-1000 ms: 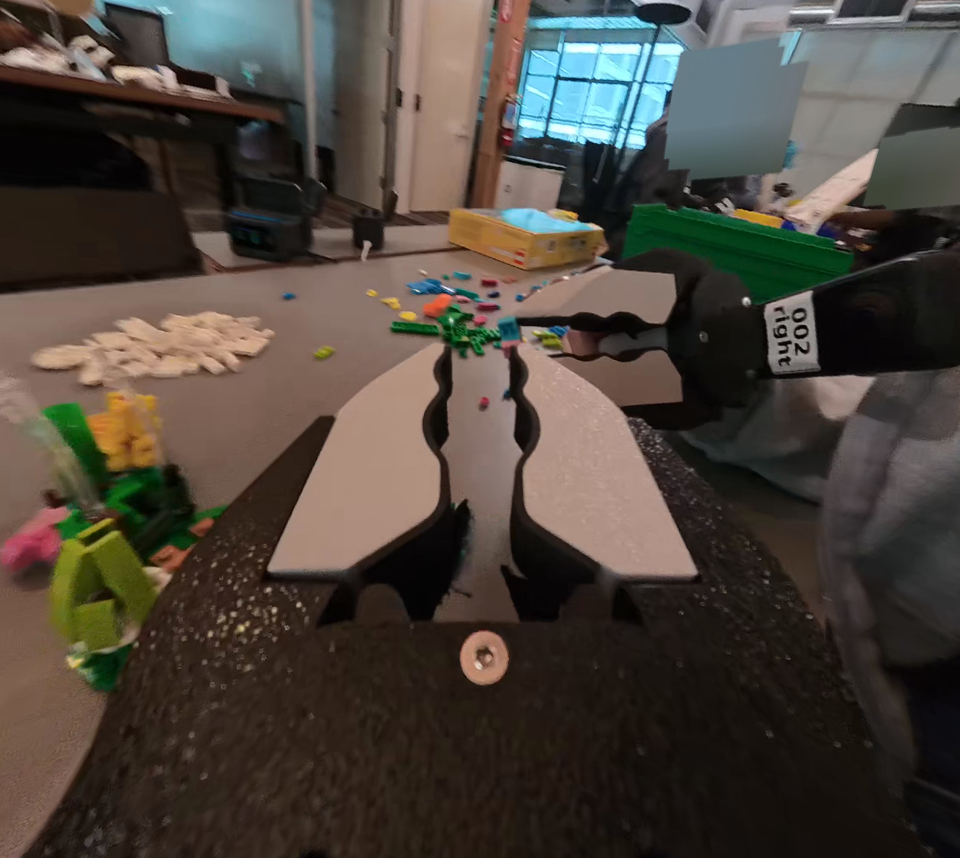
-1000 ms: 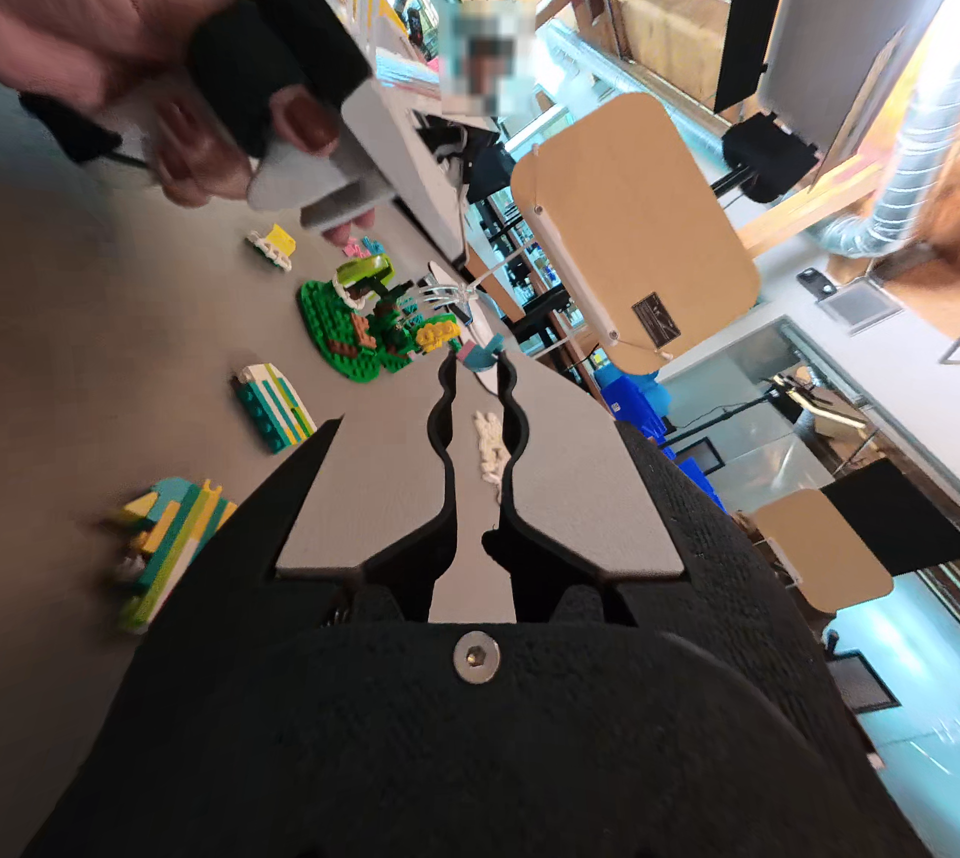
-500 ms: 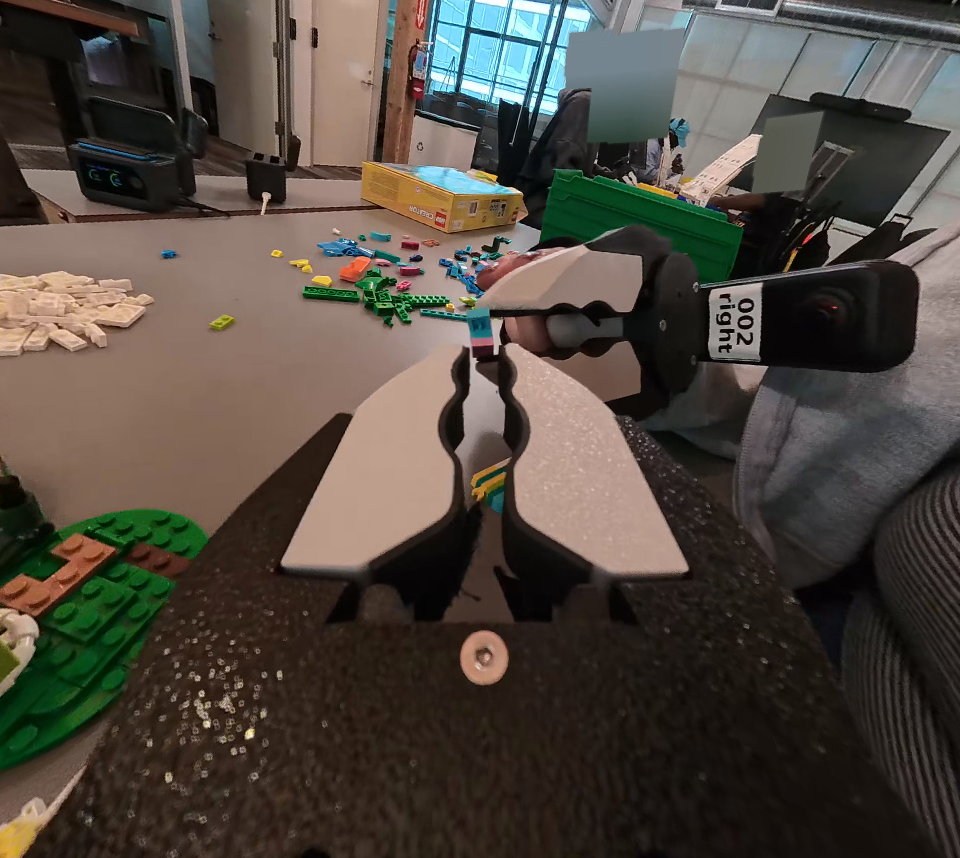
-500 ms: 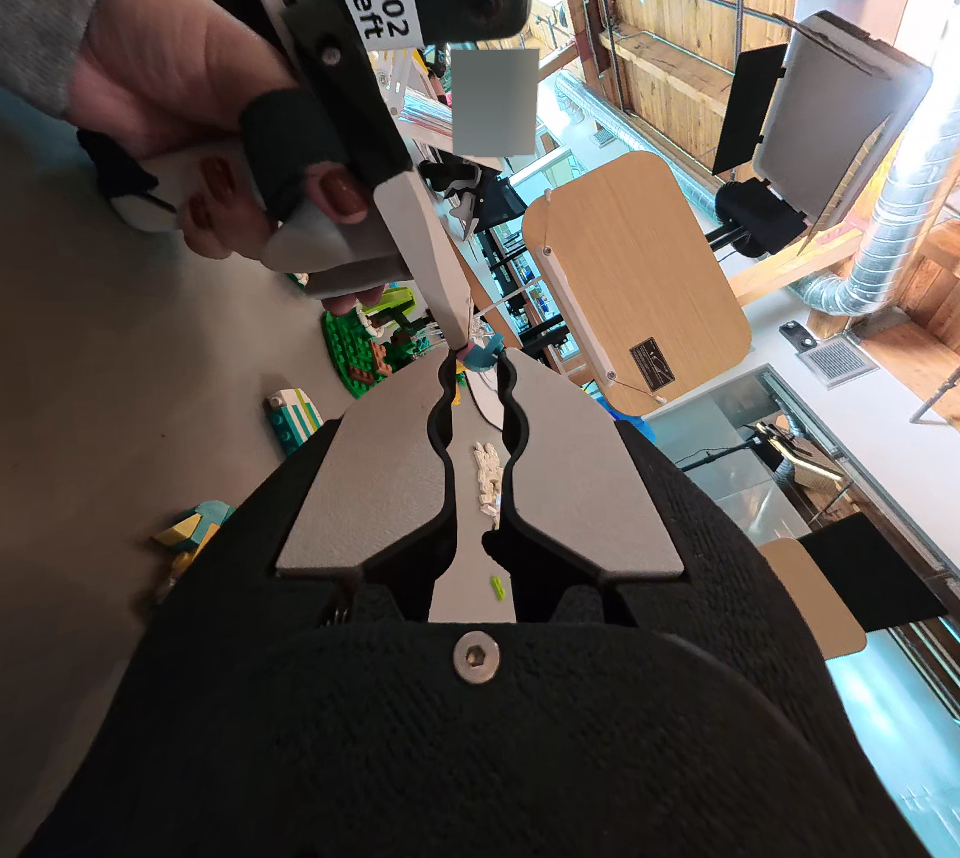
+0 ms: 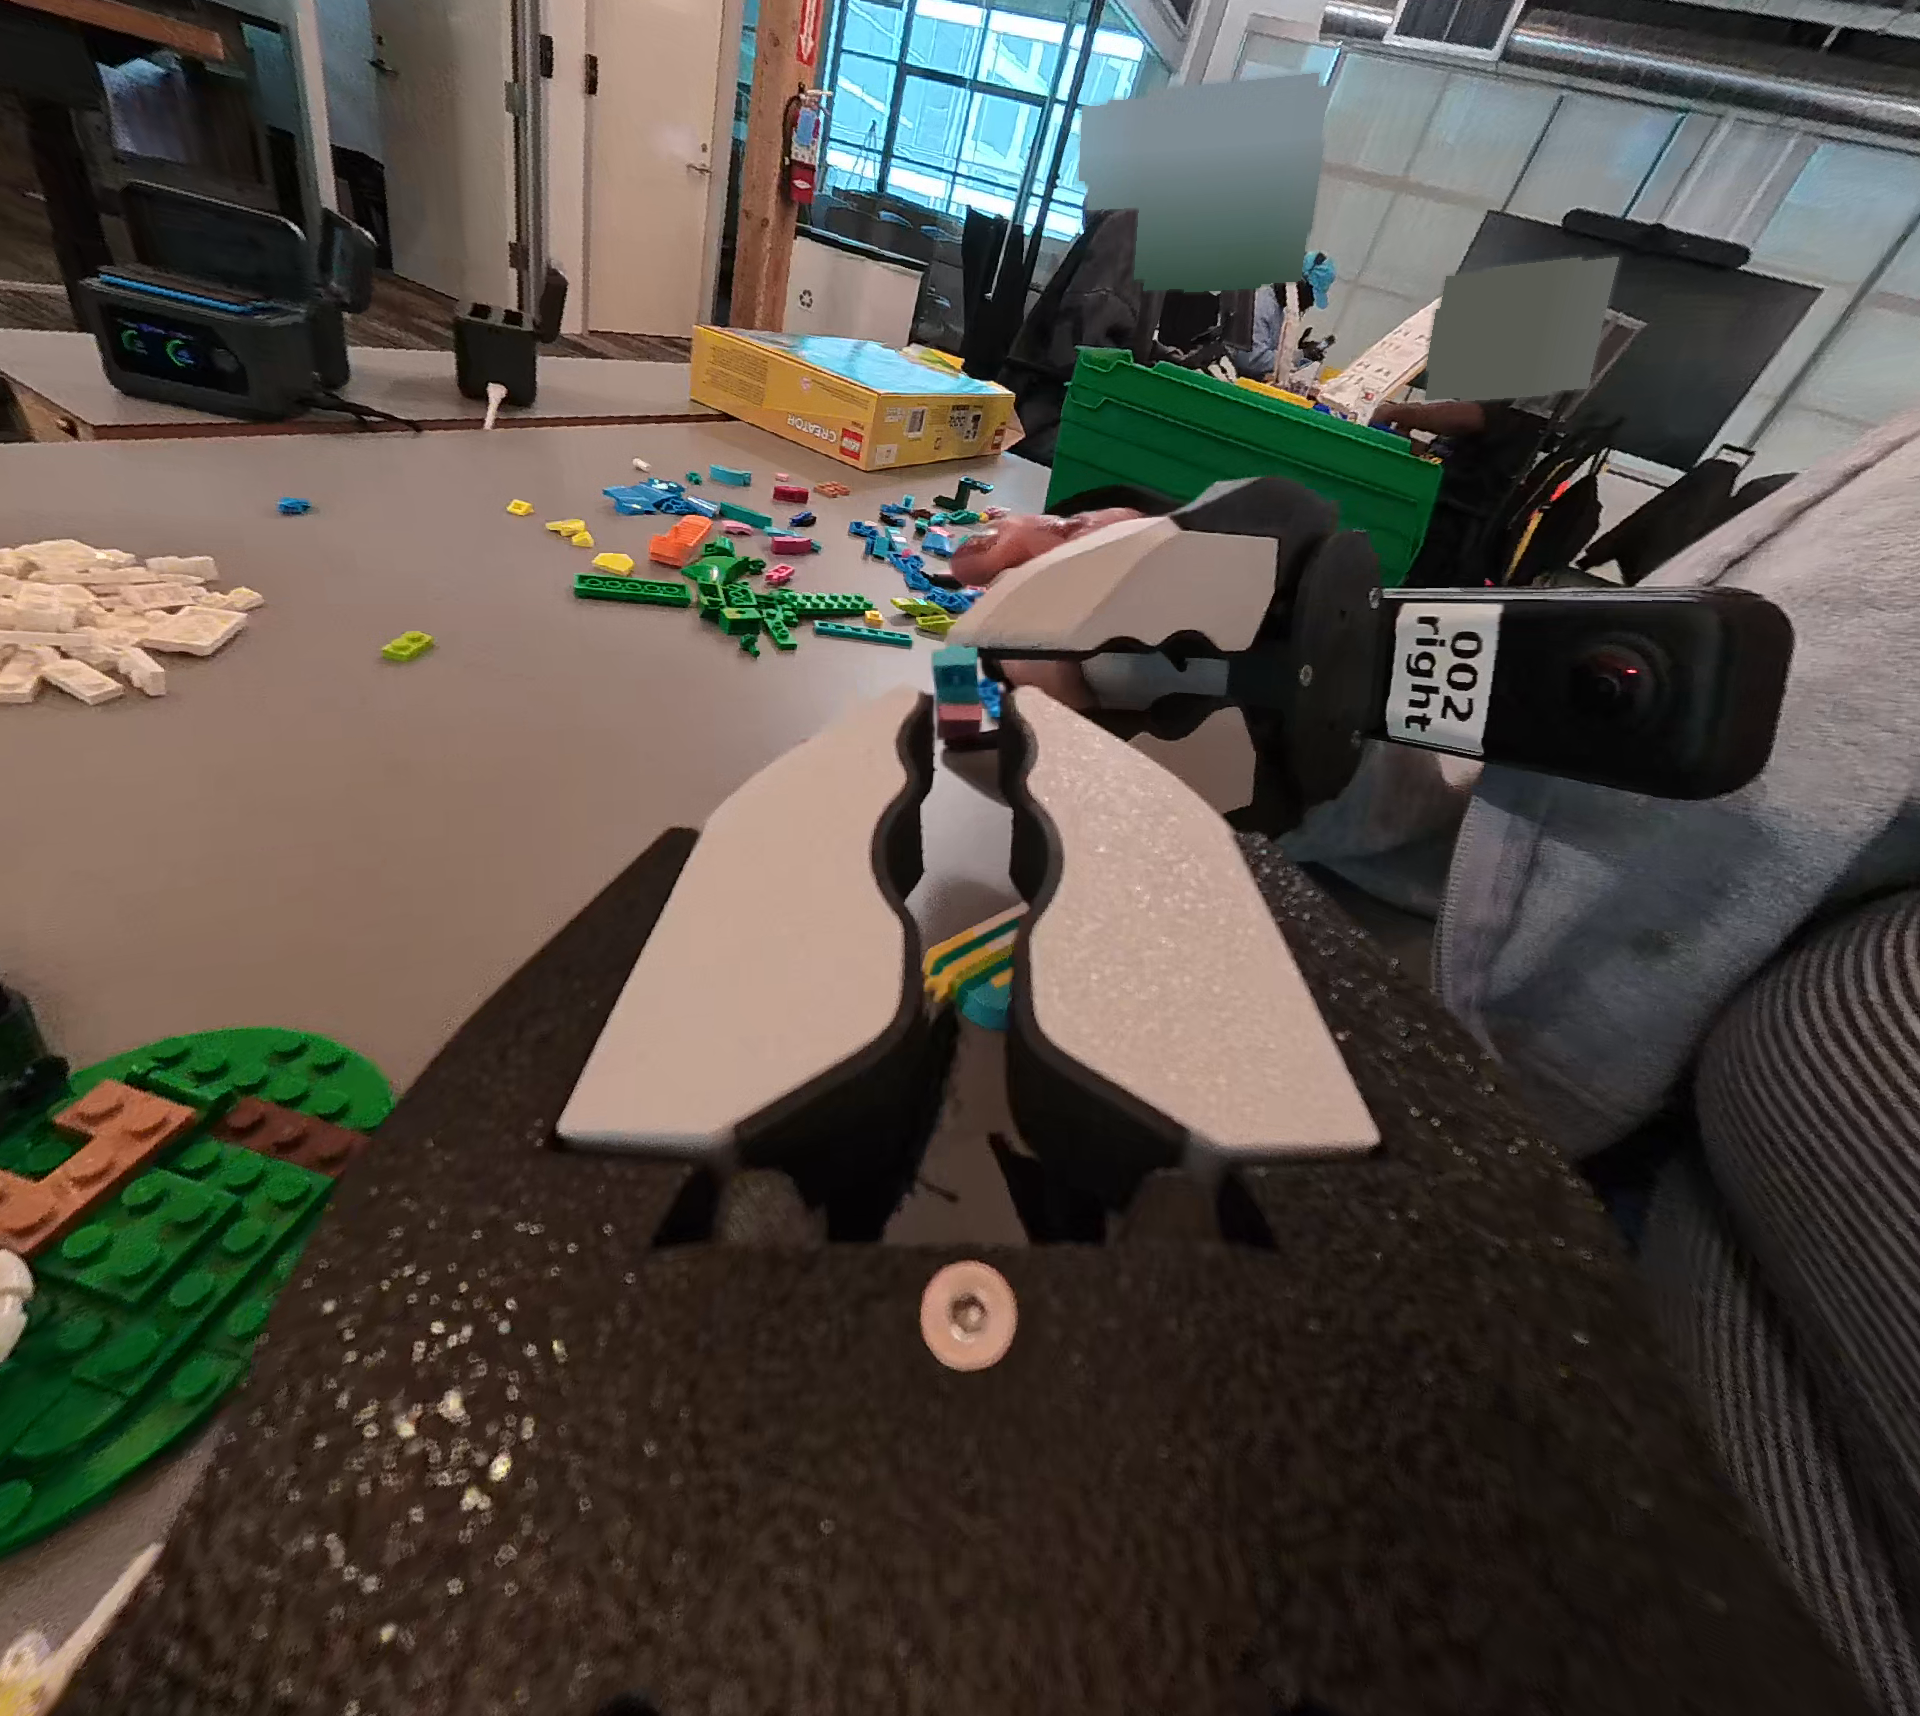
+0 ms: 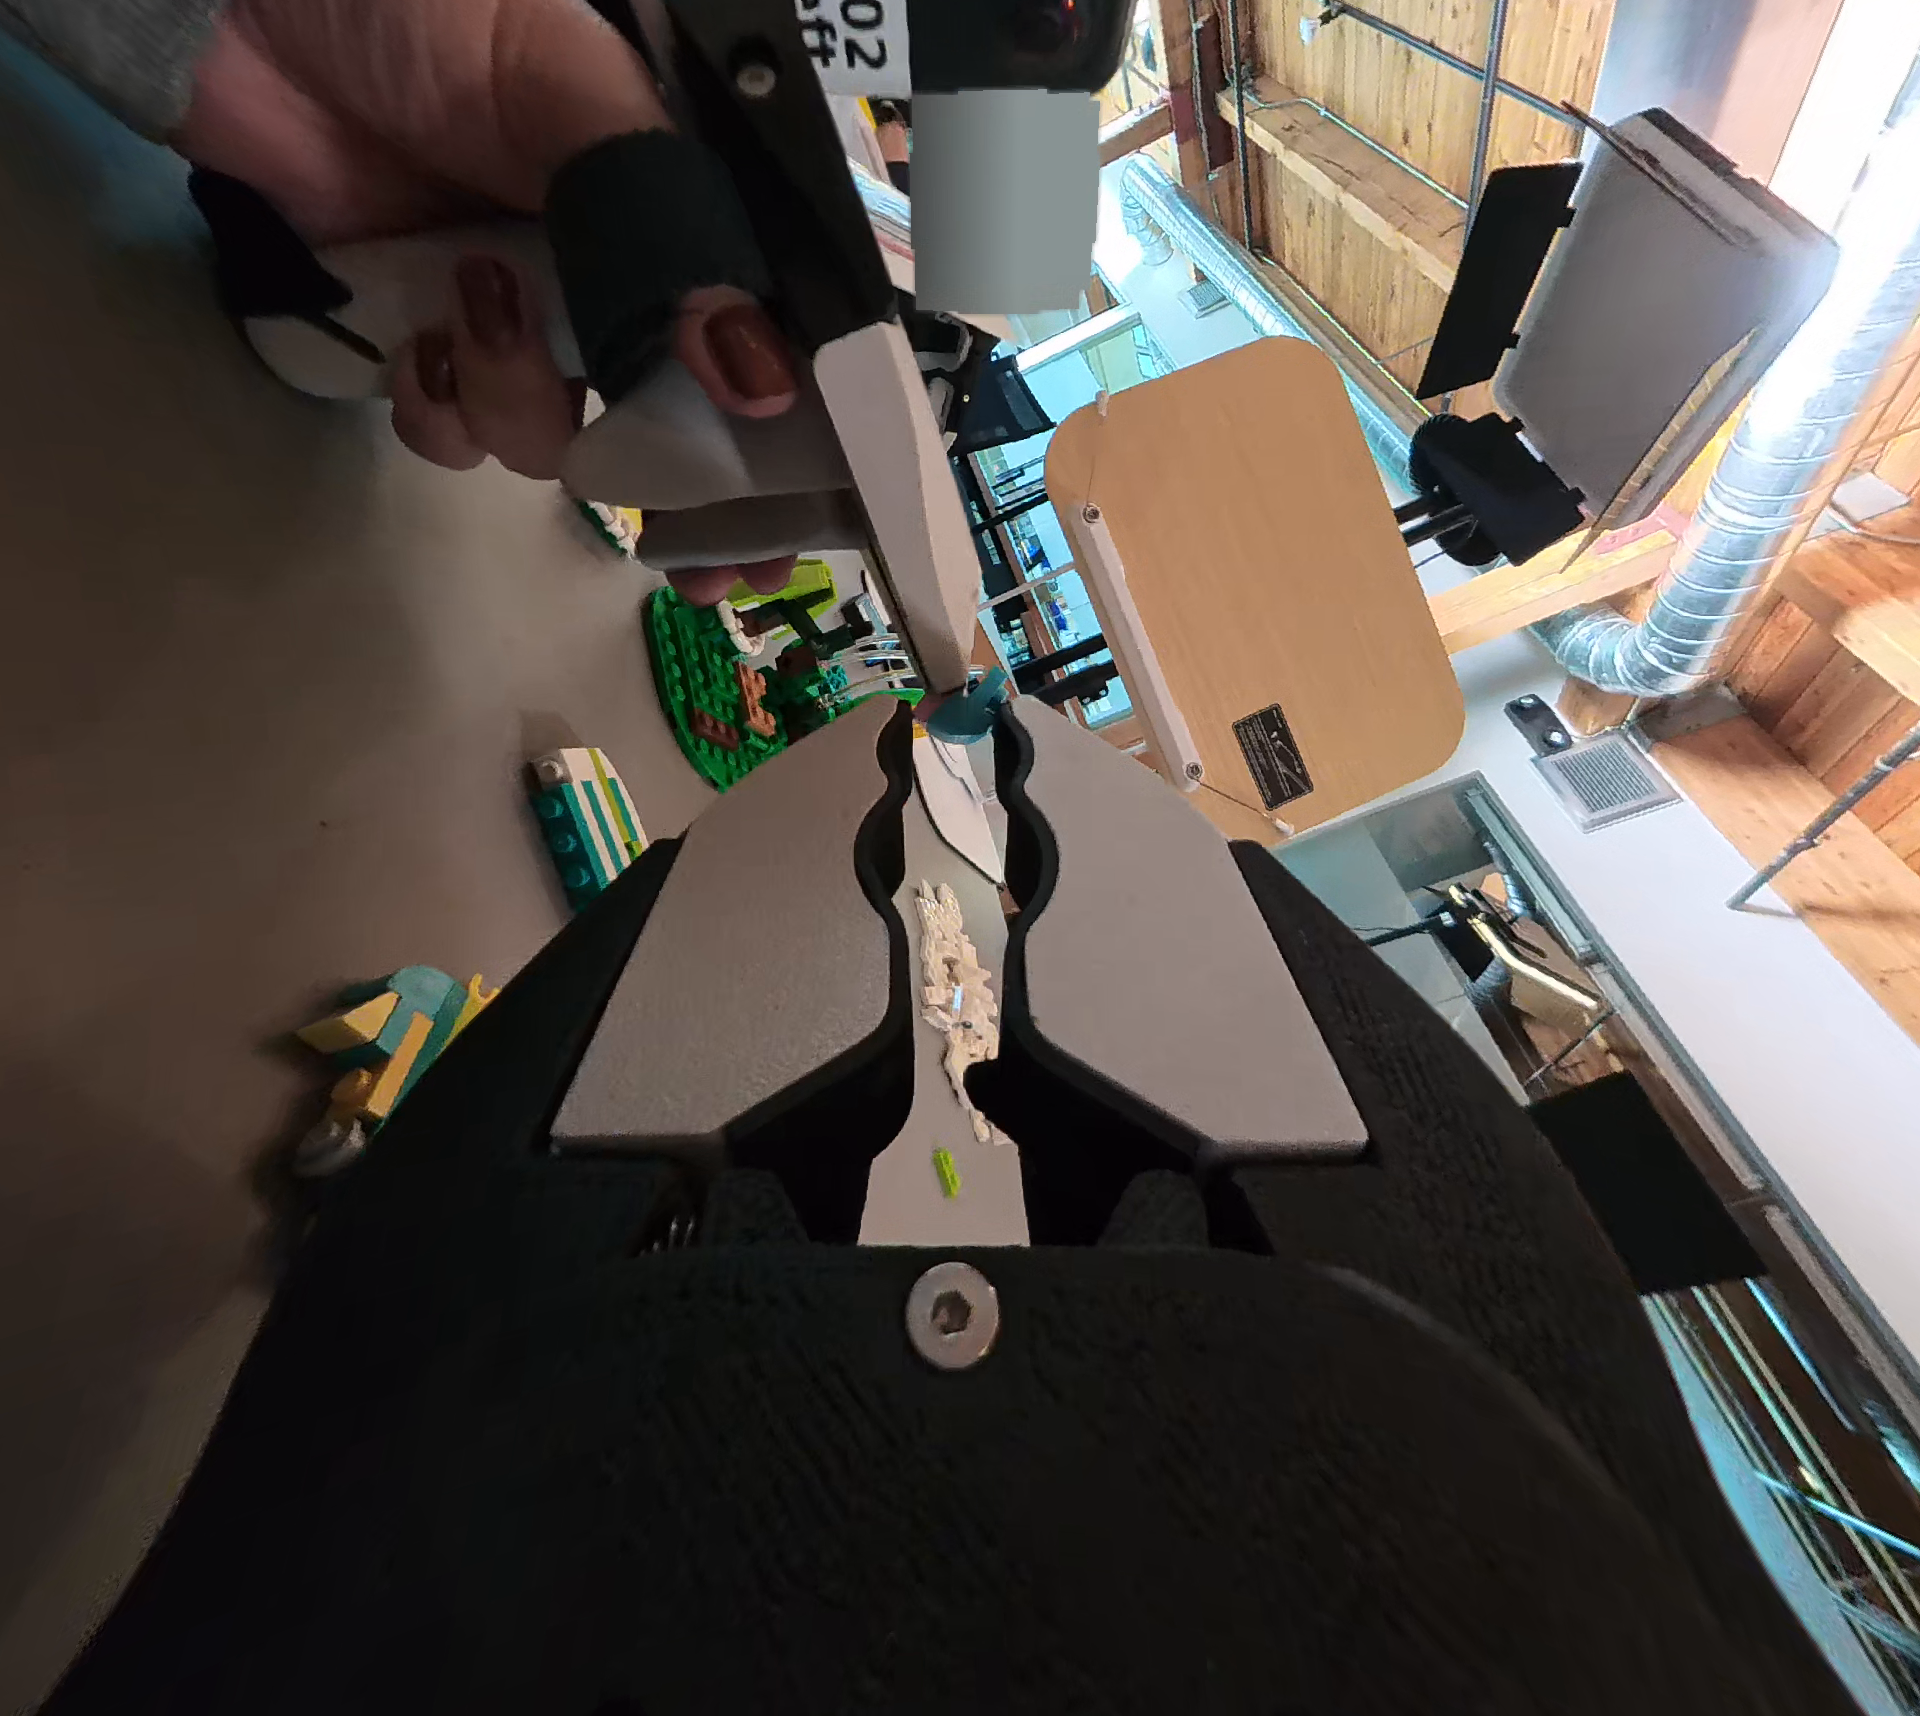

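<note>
Teal-and-pink brick piece (image 5: 958, 698) between both crossed jaws.

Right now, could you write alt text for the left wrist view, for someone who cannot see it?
Two hand-held grippers meet over a grey table: the left gripper and the right gripper both have their tips at a small teal and pink brick piece. Loose coloured bricks, white pieces and a green baseplate lie around.

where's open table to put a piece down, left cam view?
Bare grey table runs between the white brick pile, the lime plate and the green baseplate build. Crowded: the loose coloured bricks before the yellow box, and the spot where both grippers meet.
</note>
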Tool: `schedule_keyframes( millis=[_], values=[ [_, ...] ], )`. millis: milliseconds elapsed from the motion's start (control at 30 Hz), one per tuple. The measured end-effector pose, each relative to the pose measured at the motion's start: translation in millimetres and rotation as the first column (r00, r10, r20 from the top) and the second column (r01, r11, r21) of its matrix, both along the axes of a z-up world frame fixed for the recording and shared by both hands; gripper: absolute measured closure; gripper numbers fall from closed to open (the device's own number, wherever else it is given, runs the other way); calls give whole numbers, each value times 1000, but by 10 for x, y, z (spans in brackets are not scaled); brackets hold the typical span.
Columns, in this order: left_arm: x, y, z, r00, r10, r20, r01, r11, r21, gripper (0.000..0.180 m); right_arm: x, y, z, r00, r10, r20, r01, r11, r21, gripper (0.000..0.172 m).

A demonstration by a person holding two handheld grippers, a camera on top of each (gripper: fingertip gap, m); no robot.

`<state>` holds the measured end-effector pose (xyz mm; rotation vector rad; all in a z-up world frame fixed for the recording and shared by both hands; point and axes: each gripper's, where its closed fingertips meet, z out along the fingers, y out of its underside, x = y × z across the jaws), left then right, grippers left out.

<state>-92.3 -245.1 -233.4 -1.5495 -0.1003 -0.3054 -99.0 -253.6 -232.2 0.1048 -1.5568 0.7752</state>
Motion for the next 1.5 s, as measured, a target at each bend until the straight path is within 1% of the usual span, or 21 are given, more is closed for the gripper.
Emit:
schedule_keyframes(
  millis=[200,267,300,333,400,433,467,533,600,667,733,800,1000,1333,1400,1500],
  values=[
    [22,0,-10,1000,-17,-2,17,1000,-9,173,32,-34,30,1000,17,-10,-17,1000,-6,158],
    [6,-7,-26,999,-3,-34,2,1000,-23,173,30,-37,20,1000,21,1,-21,1000,-11,158],
    [-4,-16,-31,998,8,-64,-9,1000,-28,173,23,-33,7,1000,25,19,-25,1000,-19,157],
    [-8,-29,-37,995,14,-100,-17,999,-33,173,16,-24,-8,998,36,54,-34,999,-42,152],
    [30,-52,-76,986,-15,-164,5,998,-63,173,25,-11,-18,981,99,164,-75,986,-146,147],
    [68,-63,-95,980,-45,-192,30,997,-77,173,49,-13,-21,960,153,234,-103,972,-213,146],
    [118,-77,-104,973,-75,-220,58,995,-82,173,81,-27,-47,922,217,321,-128,952,-277,145],
    [212,-94,-116,953,-126,-276,105,990,-89,173,171,-71,-107,805,351,477,-156,903,-401,150],
    [270,-92,-136,939,-156,-306,129,986,-107,173,266,-110,-162,685,453,570,-169,860,-481,155],
    [289,-86,-168,934,-166,-316,134,984,-121,173,314,-123,-209,594,509,623,-158,833,-530,160],
    [293,-90,-183,933,-175,-315,141,982,-130,173,340,-125,-223,545,546,636,-154,811,-565,160],
    [302,-100,-177,931,-181,-317,149,981,-125,173,366,-129,-206,512,576,638,-153,791,-592,160],
    [325,-115,-184,927,-203,-314,170,977,-131,173,395,-129,-188,481,601,639,-154,775,-613,160],
    [347,-139,-170,929,-228,-292,200,972,-121,173,404,-142,-156,467,629,621,-157,751,-642,161],
    [337,-139,-168,931,-223,-289,196,973,-119,173,381,-135,-151,470,629,619,-142,746,-650,166],
    [332,-138,-167,933,-221,-285,194,974,-118,173,373,-131,-149,452,645,616,-129,731,-670,166]
  ],
)
